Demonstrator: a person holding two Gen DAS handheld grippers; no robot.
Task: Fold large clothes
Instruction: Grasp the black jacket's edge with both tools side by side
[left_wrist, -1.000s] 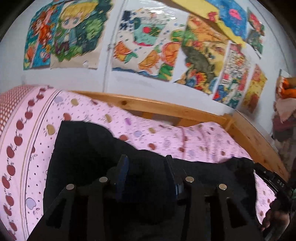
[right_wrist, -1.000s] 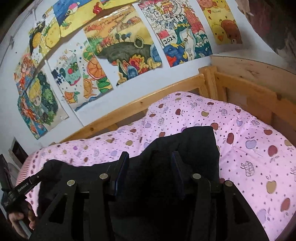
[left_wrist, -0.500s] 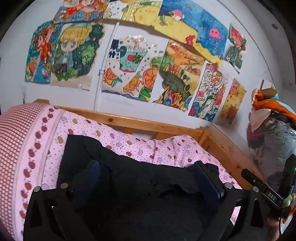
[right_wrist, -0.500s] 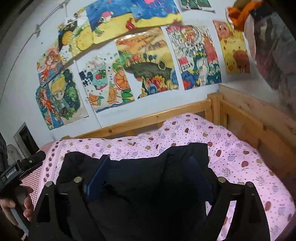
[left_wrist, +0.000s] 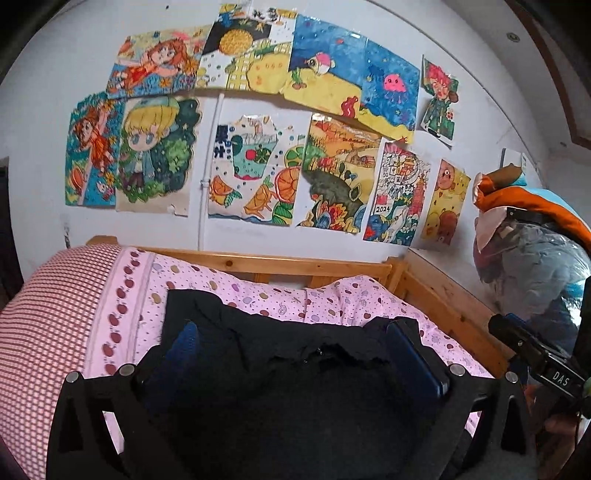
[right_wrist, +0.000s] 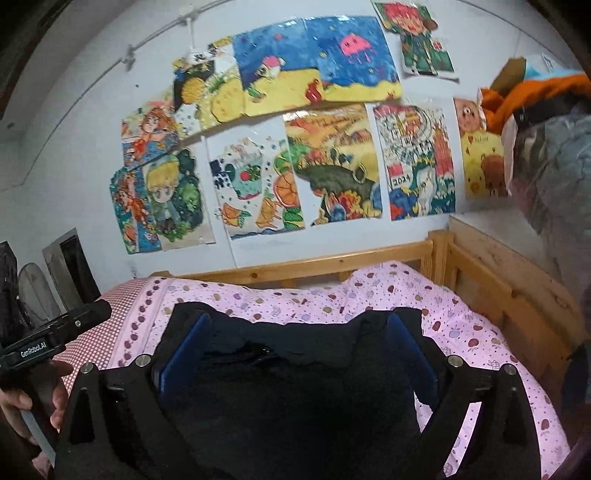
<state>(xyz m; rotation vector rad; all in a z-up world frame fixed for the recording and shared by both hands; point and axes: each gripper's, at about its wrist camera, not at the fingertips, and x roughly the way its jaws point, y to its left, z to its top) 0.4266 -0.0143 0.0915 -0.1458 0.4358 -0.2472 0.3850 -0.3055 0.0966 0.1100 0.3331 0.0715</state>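
Garment (left_wrist: 280, 369): black, on the bed (left_wrist: 332, 295).
My left gripper (left_wrist: 299, 354): jaws wide, gripping nothing.
My right gripper (right_wrist: 295, 354): jaws opening, garment between, unpressed.

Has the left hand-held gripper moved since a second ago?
Yes. The left hand-held gripper has pulled back and up: the wooden bed rail sits lower and farther off, with more wall visible.

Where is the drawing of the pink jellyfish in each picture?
Left wrist view: the pink jellyfish drawing is upper right on the wall, above the bed.
Right wrist view: the pink jellyfish drawing is top centre, slightly right.
Shared landmark: the drawing marked 2024 hangs below it in both.
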